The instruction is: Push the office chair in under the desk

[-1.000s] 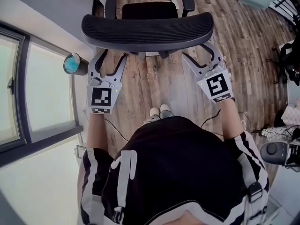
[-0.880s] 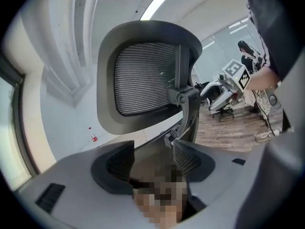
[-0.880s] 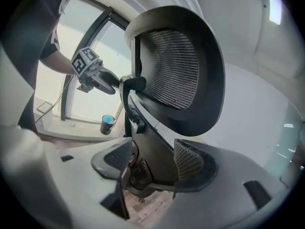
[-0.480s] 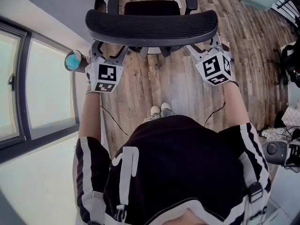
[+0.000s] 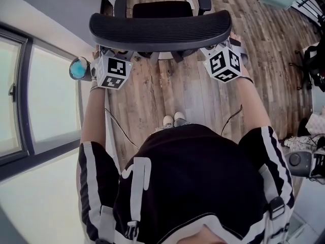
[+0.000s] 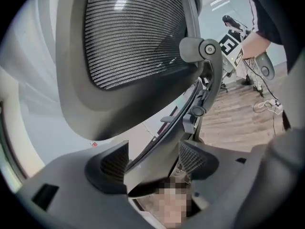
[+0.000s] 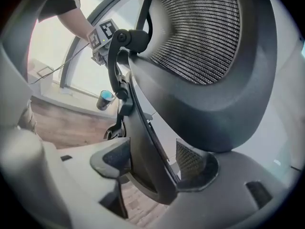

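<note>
A black mesh office chair [image 5: 160, 29] stands in front of me, its backrest towards me and its seat [image 5: 162, 9] beyond. Both grippers reach in under the backrest's top edge, so in the head view only their marker cubes, left [image 5: 112, 71] and right [image 5: 222, 63], show. My left gripper [image 6: 155, 161] has just been opening and stands open. A dark bar of the chair's back frame [image 6: 190, 104] runs between its pads without being pressed. My right gripper [image 7: 152, 161] has also just been opening. It is open around the matching frame bar [image 7: 138, 128].
A blue-topped cup [image 5: 78, 68] stands on the sill beside the window [image 5: 15, 95] at the left. A thin cable [image 5: 119, 133] trails over the wooden floor near my feet [image 5: 172, 120]. Dark equipment [image 5: 315, 65] and clutter sit at the right.
Both grippers have moved forward from just behind the chair until their jaws vanish under the backrest's edge. Their marker cubes have rolled. The chair has stayed put.
</note>
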### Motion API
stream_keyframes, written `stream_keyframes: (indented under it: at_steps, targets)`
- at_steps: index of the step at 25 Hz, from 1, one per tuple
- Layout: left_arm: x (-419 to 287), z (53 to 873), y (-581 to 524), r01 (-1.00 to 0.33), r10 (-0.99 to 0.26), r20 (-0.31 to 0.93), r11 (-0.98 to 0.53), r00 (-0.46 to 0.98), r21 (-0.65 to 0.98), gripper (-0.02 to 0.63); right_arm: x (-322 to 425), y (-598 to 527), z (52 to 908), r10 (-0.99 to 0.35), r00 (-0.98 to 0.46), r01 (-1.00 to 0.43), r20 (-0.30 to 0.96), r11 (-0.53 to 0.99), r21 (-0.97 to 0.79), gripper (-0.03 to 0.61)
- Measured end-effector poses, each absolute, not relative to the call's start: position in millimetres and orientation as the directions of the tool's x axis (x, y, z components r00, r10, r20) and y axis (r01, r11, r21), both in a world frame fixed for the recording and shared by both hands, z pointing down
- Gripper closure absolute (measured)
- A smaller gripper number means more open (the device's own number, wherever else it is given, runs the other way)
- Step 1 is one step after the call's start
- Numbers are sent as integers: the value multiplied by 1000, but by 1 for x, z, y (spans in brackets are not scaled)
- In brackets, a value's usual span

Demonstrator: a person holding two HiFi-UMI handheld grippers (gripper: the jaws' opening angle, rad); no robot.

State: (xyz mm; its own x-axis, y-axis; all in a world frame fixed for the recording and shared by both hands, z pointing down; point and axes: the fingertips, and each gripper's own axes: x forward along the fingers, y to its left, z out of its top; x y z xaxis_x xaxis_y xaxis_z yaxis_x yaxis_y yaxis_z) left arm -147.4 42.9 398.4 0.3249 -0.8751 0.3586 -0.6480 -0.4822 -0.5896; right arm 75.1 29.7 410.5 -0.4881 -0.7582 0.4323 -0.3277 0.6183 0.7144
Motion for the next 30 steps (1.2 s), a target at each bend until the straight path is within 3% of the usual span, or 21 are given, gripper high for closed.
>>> stream_keyframes:
  at_steps: [10,16,30]
  targets:
    - [-133,409,28,-581,-842,405,-540,357,-609,295,67,17,425,-729,-482,-304,487,660,687,293]
    - [-138,424,19,-516,-834,460,-551,306,-656,295,67,10,430,-746,-463,-249,479,628,737,295]
    - [-127,422,21,-509,-872,407,-489,271,-708,311,81,3,429,-761,-451,-230,467,604,763,332]
